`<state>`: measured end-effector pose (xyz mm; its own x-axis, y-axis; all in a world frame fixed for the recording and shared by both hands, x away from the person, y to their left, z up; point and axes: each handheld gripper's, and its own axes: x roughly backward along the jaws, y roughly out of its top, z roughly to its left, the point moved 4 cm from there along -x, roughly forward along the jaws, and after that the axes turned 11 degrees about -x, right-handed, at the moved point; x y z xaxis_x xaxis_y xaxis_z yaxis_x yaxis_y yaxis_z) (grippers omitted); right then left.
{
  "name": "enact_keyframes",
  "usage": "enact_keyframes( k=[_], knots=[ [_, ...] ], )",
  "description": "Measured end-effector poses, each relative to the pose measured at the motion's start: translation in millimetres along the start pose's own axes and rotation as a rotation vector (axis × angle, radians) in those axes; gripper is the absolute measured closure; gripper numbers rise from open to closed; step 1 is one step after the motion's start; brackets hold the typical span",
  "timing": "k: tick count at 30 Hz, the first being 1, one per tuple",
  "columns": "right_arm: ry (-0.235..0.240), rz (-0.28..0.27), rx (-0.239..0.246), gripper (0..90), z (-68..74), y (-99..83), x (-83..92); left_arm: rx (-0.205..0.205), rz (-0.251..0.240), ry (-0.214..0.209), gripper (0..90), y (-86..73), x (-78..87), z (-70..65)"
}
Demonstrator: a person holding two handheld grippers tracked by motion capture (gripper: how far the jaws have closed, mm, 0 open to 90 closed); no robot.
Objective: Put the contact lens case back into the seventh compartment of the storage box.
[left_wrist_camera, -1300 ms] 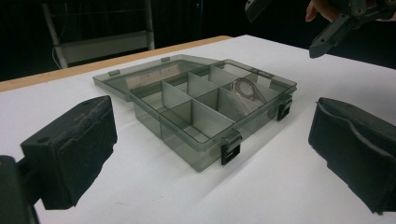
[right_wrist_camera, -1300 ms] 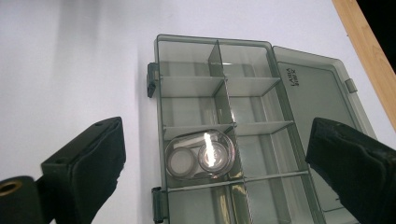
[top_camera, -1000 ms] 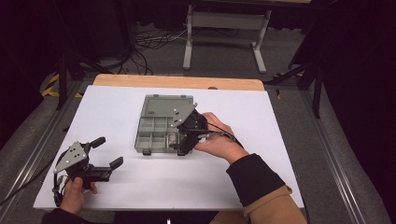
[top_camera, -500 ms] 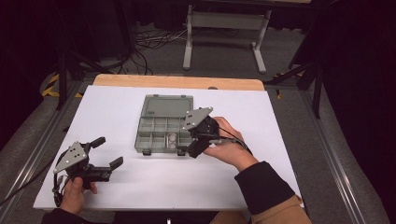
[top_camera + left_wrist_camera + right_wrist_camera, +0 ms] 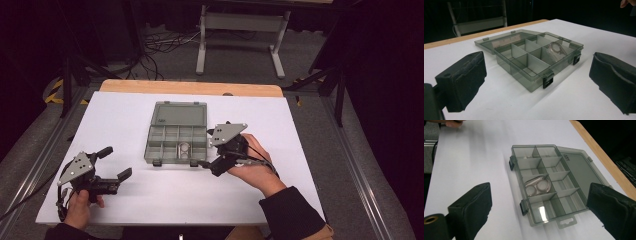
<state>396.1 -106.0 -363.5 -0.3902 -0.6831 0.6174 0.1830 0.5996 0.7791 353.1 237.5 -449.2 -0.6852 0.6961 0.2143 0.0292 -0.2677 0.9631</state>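
A smoky grey see-through box [image 5: 176, 140] sits near the middle of the white tabletop [image 5: 310, 130], a little toward the far edge, with its lid [image 5: 180, 114] swung fully open and lying flat at the box's 12 o'clock side in the high view. The tray is split by thin walls into two rows of small compartments, and two dark latches [image 5: 548, 80] hang on its front wall. In one front-row compartment lies a clear, shiny object with two round rings [image 5: 537, 187]; what it is cannot be told. The rest of the compartments look bare, though one near the end catches a bright glare in the right gripper view. The lid carries a small hanging tab [image 5: 566, 222] at one end of the tray and some tiny raised lettering too small to read. The right claw [image 5: 207, 166] is at the box's 4 o'clock in the high view, just beside its front right corner, held in the person's right hand [image 5: 255, 167] with a grey three-cornered plate [image 5: 226, 133] on top; its jaws stand wide apart and grip nothing, framing the box in its own view. The left claw [image 5: 116, 164] rests at about 8 o'clock from the box, well apart from it near the tabletop's near left corner, held by the left hand [image 5: 80, 205]; its jaws are also spread and released, with the box seen between them.
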Motion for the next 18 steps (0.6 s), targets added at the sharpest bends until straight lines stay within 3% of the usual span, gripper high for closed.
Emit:
enact_keyframes(
  k=[11, 18],
  knots=[
    [-0.030, -0.054, -0.058, 6.8, 0.0, -22.6, 19.1, 0.001, -0.002, 0.000, 2.0, 0.1, -0.2, -0.7],
    [-0.031, -0.111, -0.120, 6.5, -0.6, -39.0, 31.4, -0.002, -0.002, 0.000, 2.0, 0.2, 0.0, -0.8]
  ],
)
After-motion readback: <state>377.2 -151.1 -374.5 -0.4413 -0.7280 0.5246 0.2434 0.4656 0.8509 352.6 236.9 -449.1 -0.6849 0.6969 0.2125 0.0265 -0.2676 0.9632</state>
